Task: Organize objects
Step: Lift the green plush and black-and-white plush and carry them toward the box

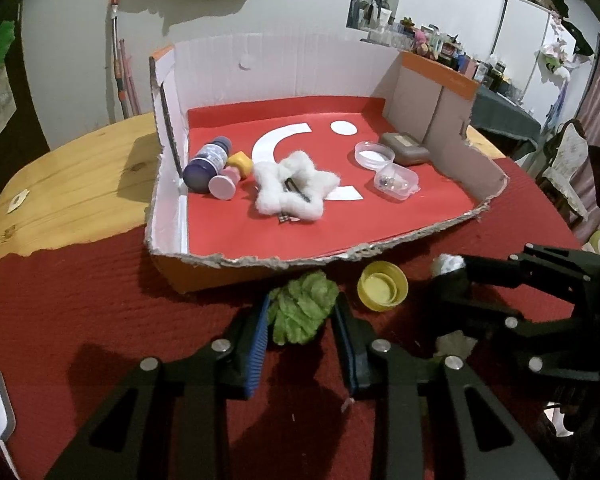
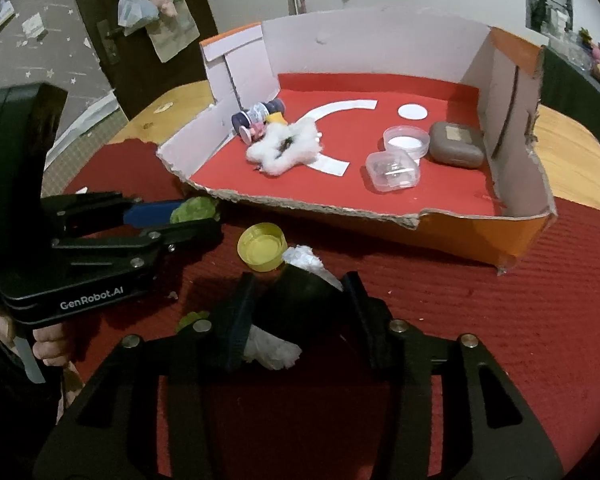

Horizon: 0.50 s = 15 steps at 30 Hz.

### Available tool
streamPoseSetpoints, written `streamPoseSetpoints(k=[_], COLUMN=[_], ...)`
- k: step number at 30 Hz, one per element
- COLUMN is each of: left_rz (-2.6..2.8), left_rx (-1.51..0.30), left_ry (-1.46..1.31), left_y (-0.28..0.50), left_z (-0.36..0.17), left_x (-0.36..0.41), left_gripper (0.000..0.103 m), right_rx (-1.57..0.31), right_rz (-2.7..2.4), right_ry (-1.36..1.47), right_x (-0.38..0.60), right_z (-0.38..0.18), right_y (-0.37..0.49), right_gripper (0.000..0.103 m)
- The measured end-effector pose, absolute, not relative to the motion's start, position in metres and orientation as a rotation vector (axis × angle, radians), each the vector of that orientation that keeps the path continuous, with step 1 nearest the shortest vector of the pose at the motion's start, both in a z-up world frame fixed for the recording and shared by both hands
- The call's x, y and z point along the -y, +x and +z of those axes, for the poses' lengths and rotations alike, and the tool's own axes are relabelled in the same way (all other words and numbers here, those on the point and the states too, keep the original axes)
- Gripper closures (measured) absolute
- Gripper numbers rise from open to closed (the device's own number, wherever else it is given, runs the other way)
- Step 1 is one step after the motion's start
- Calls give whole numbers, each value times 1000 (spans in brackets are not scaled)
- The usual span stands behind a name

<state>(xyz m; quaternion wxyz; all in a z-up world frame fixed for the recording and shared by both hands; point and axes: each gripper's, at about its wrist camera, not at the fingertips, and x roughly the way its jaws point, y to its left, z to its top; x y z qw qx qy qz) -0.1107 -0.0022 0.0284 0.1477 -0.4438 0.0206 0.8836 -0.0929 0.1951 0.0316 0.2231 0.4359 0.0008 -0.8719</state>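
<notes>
Blue-padded fingers [image 1: 260,336] of the left claw [image 1: 302,316] sit nearest in the left wrist view, spread a little and closed in on a green leafy scrunchie [image 1: 302,310], which touches both pads on the red cloth [image 1: 100,300]. Only this view shows the scrunchie whole; from the right wrist camera it is a green tuft [image 2: 194,209] at the claw's tip. The right claw [image 2: 296,312] grips a black and white object [image 2: 296,292] between partly closed fingers; its white fluffy ends poke out front and back, and the right view shows this far more fully than the left one. A yellow cap [image 1: 382,286] lies open side up on the cloth between the two claws, just before the torn front rim of the cardboard tray [image 1: 260,258].

Inside the tray, on its red liner, a dark bottle [image 1: 208,164] lies against the left wall, with a white fluffy star scrunchie [image 1: 296,186] beside it. A round clear dish [image 1: 374,155], a small clear box [image 1: 396,180] and a grey case [image 1: 406,148] cluster by the right wall. Bare liner lies along the front edge and rear. The tray's front wall is low and ragged, its other walls high. Wooden desk [image 1: 72,176] shows left of the tray.
</notes>
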Motion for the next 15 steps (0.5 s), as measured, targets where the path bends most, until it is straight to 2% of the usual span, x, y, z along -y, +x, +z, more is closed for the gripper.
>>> streamPoseSetpoints(k=[15], left_rz=[2545], left_rx=[-52], left_ry=[-1232], left_y=[-97], left_z=[42], left_x=[0], left_gripper=[70], right_rx=[9], right_rz=[-2449], right_ry=[1121], right_x=[-199], right_z=[52], right_y=[-84], right_gripper=[64])
